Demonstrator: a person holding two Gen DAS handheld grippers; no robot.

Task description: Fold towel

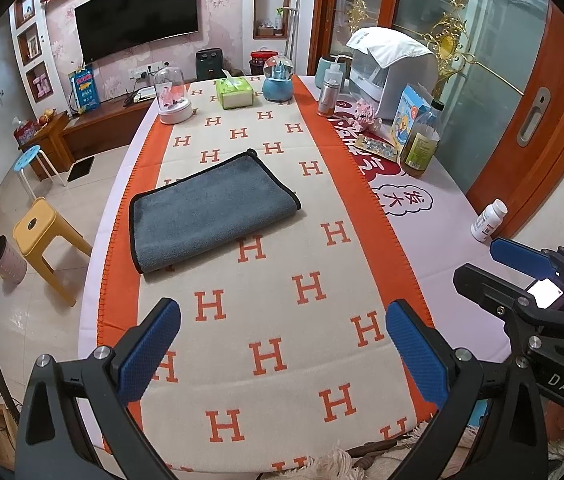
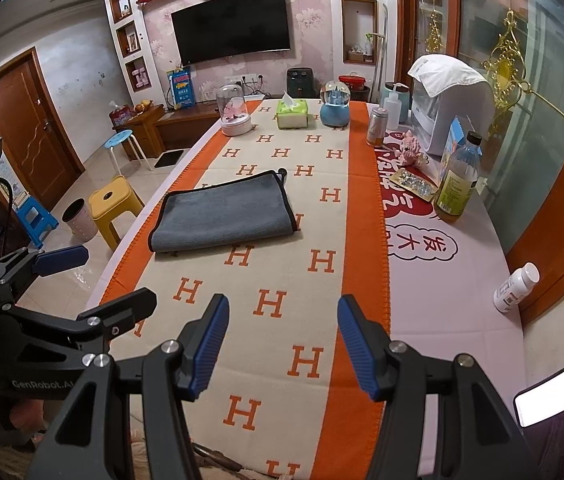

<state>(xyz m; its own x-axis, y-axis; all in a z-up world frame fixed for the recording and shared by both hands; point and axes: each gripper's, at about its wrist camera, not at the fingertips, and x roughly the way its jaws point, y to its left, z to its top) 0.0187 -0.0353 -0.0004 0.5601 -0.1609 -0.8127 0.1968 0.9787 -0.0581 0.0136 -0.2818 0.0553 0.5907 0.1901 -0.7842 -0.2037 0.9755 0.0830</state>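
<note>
A grey towel (image 1: 210, 212) with black edging lies folded flat on the orange and cream H-pattern cloth (image 1: 282, 320) in the middle of the table; it also shows in the right wrist view (image 2: 224, 214). My left gripper (image 1: 282, 348) is open and empty, held above the near end of the table, well short of the towel. My right gripper (image 2: 280, 344) is open and empty, also near the front edge. Each gripper shows at the edge of the other's view: the right gripper (image 1: 522, 276) and the left gripper (image 2: 82, 280).
At the far end stand a glass dome (image 1: 172, 96), a tissue box (image 1: 234, 92) and a blue globe (image 1: 278, 80). On the right are an oil bottle (image 1: 422, 140), a white appliance (image 1: 394, 68), a can (image 1: 328, 96) and a pill bottle (image 1: 488, 220). Stools (image 1: 42, 236) stand left of the table.
</note>
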